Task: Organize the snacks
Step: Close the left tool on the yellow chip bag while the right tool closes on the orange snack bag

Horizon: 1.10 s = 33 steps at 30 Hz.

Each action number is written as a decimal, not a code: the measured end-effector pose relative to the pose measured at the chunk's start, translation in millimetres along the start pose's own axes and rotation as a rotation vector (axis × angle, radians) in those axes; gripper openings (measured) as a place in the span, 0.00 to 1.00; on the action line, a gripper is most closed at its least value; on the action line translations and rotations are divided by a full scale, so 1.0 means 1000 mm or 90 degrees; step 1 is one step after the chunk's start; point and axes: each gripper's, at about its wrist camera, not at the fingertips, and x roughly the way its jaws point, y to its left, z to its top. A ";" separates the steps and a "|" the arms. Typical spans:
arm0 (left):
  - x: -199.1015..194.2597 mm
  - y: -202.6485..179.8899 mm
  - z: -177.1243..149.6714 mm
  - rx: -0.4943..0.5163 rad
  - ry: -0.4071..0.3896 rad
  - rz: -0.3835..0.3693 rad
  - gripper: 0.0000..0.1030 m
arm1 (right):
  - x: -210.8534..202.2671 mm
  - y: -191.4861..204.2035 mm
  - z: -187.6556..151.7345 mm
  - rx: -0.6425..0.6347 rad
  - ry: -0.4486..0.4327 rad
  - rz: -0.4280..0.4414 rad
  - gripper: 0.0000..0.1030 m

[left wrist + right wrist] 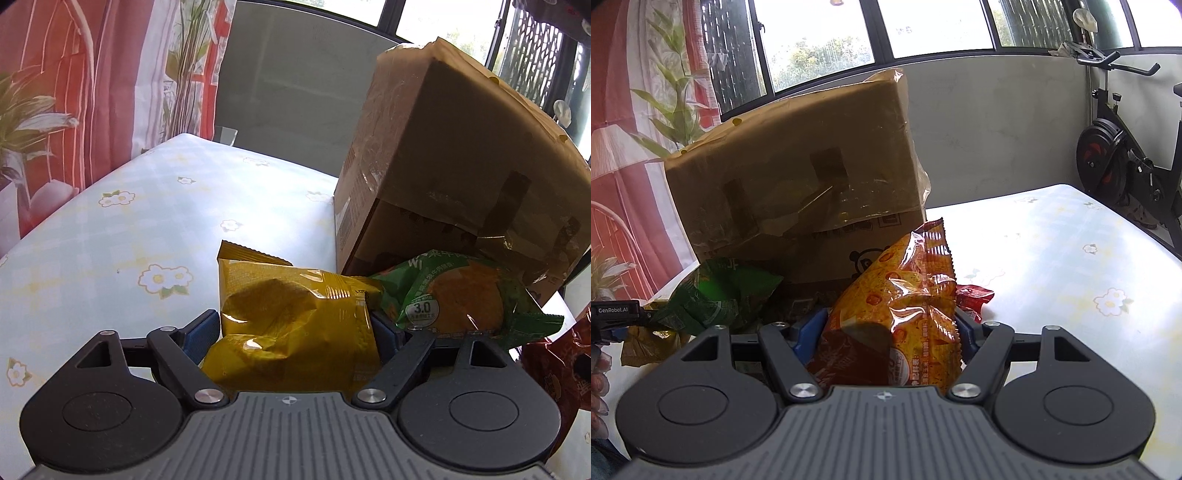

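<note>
Left wrist view showed the tabletop (122,229) under its pale flowered cloth, and on it, biggest of all, a taped cardboard box (443,155) tipped over at an angle, its open side low toward the snacks. From the right wrist view the same box leaned over the pile, with an exercise bike (1126,158) off beyond the far corner.

Just beside the box mouth lay a green packet (461,299), touching the yellow packet (295,314) that the left tool (295,328) had between its blue pads. Both pads sat against the wrapper's sides, so I took it as clamped, though loosely. The right tool (890,332) was likewise clamped on an orange packet (912,280), which stood up steeply in front of the box; a small red packet (973,295) lay behind it on the cloth.

It looked to me like the carrying step: each tool had one snack and the box was the likely home. Next would call for angling each packet into the opening without shoving the green one aside, then spreading the pads to let go.
</note>
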 end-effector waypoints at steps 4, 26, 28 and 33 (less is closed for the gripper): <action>-0.008 -0.004 -0.007 0.024 -0.019 -0.001 0.79 | 0.001 0.001 0.000 -0.002 0.000 -0.001 0.70; -0.054 -0.013 -0.014 0.008 -0.071 0.034 0.78 | -0.005 0.002 -0.002 -0.007 -0.016 -0.011 0.70; -0.057 -0.014 -0.015 0.009 -0.076 0.036 0.78 | -0.007 0.001 -0.001 -0.004 -0.020 -0.013 0.70; -0.069 -0.015 -0.009 0.007 -0.097 0.041 0.78 | -0.015 0.002 0.003 0.002 -0.042 -0.015 0.70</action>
